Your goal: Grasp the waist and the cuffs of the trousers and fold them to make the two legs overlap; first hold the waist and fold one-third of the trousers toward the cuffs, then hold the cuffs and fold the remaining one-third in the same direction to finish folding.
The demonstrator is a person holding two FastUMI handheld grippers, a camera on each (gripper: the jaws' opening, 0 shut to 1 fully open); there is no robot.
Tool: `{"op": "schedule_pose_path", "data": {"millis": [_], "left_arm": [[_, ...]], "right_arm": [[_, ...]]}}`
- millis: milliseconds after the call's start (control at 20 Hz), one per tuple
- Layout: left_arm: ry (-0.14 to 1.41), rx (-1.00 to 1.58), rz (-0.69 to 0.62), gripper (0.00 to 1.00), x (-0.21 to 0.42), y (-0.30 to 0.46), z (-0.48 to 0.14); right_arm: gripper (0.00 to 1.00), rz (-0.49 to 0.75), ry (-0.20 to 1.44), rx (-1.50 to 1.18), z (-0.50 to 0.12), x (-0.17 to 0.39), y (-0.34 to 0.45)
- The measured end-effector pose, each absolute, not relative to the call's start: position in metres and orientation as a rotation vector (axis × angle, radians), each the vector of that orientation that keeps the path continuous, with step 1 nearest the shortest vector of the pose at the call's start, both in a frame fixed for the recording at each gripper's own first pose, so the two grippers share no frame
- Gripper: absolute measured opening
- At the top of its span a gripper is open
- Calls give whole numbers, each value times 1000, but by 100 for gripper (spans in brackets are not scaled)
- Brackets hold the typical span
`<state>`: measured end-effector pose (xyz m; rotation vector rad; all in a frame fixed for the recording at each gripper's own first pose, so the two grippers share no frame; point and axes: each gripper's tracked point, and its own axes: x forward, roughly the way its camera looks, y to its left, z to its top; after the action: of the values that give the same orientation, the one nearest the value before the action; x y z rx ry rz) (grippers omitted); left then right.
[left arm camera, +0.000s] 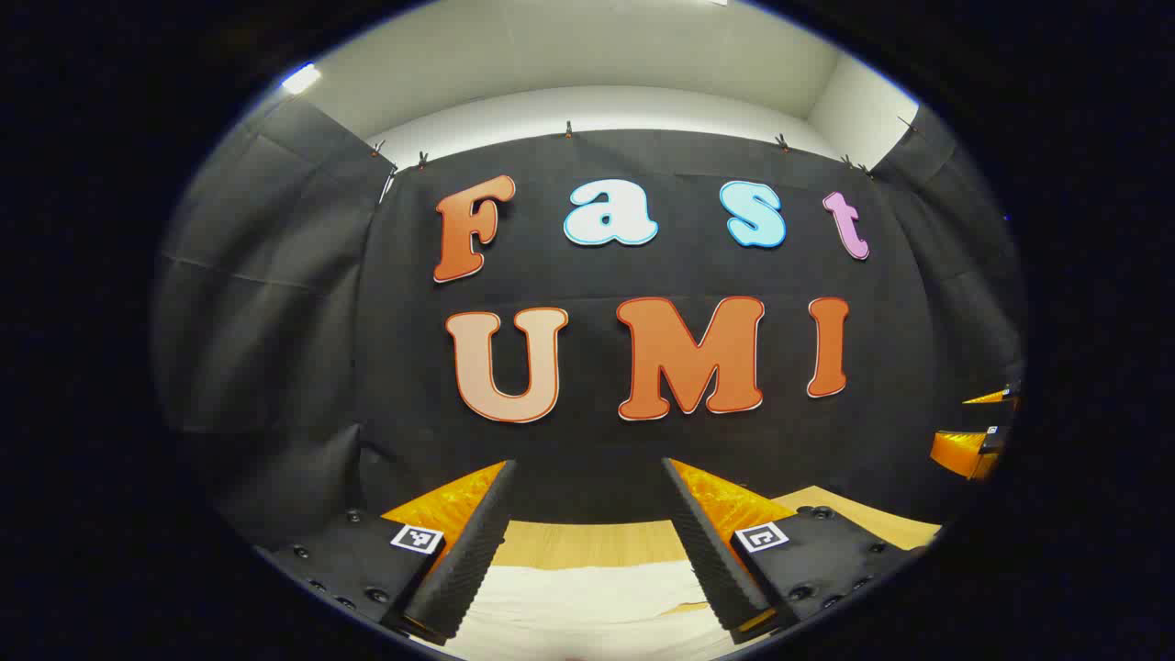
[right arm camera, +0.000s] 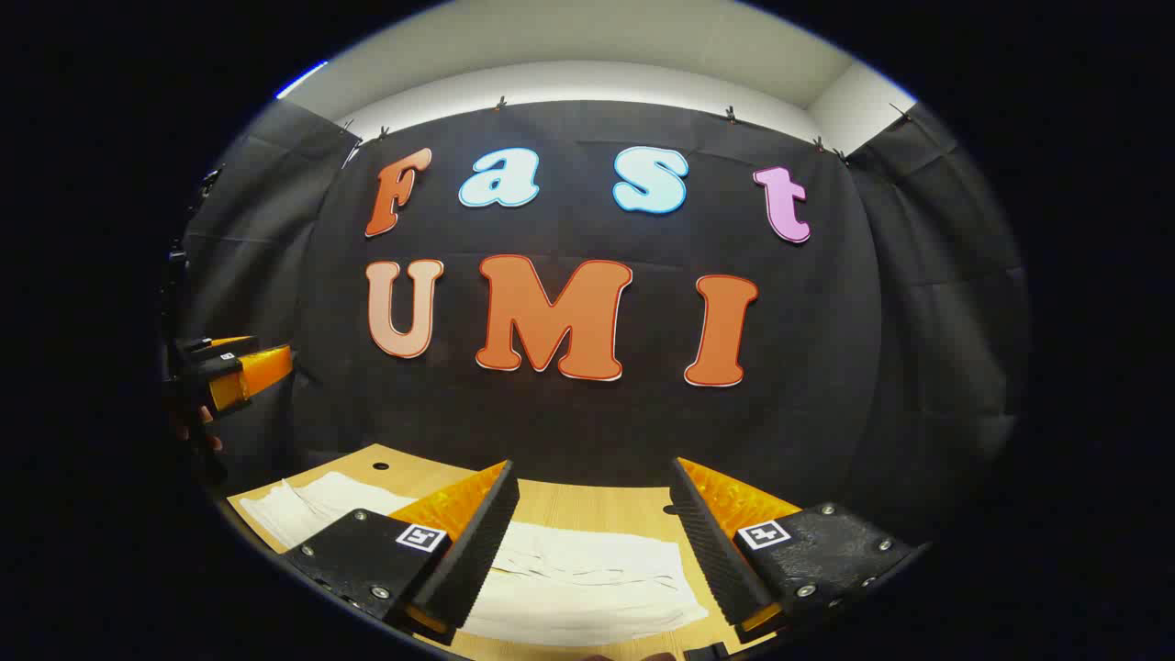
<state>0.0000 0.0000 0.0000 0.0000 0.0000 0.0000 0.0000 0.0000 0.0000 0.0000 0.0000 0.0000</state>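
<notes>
Item: trousers (right arm camera: pixel 587 574), one pair, pale cream cloth. They lie flat on the wooden table (right arm camera: pixel 587 500), spread across it below the black cloth wall, and reach from the table's left corner to a point past the right gripper's fingers. Shallow wrinkles run along the fabric. In the left gripper view the same cloth (left arm camera: pixel 587 597) shows between and below that gripper's fingers, with bare table beyond it towards the wall.

Handling, judged from the look: light, thin and limp. It should drape and sag when lifted and hold no shape of its own. It is not fragile. Layers may slide over each other, so a pinch should catch every layer at once. Best hold: the hems, meaning the waist edge and the cuff edges, near the corners. Which end is waist and which is cuff cannot be told here.

Left gripper (left arm camera: pixel 587 542): fingers wide apart, nothing between them, raised above the trousers.

Right gripper (right arm camera: pixel 592 546): fingers wide apart, empty, raised above the trousers. The left gripper also shows far to the left in this view (right arm camera: pixel 229 367), well above the table's left corner.

Task state, as judged: the trousers lie unfolded, no grasp taken yet.
</notes>
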Motion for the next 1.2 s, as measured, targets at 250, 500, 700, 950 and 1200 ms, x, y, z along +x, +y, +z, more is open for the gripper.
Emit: {"op": "schedule_pose_path", "data": {"millis": [250, 500, 700, 950, 1200], "left_arm": [[9, 5, 20, 100, -4, 13, -5], [77, 3, 24, 100, 5, 23, -32], [73, 7, 16, 99, 10, 35, -31], [74, 25, -1, 100, 24, 55, -41], [146, -9, -16, 100, 33, 70, -71]], "right_arm": [[99, -7, 26, -1, -9, -1, -1], [99, -26, 83, -5, -26, 0, -1], [99, -56, 86, 7, -25, 1, -1], [99, -103, 91, -31, -25, 2, -1], [99, -182, 131, -63, -37, -6, -17]]}}
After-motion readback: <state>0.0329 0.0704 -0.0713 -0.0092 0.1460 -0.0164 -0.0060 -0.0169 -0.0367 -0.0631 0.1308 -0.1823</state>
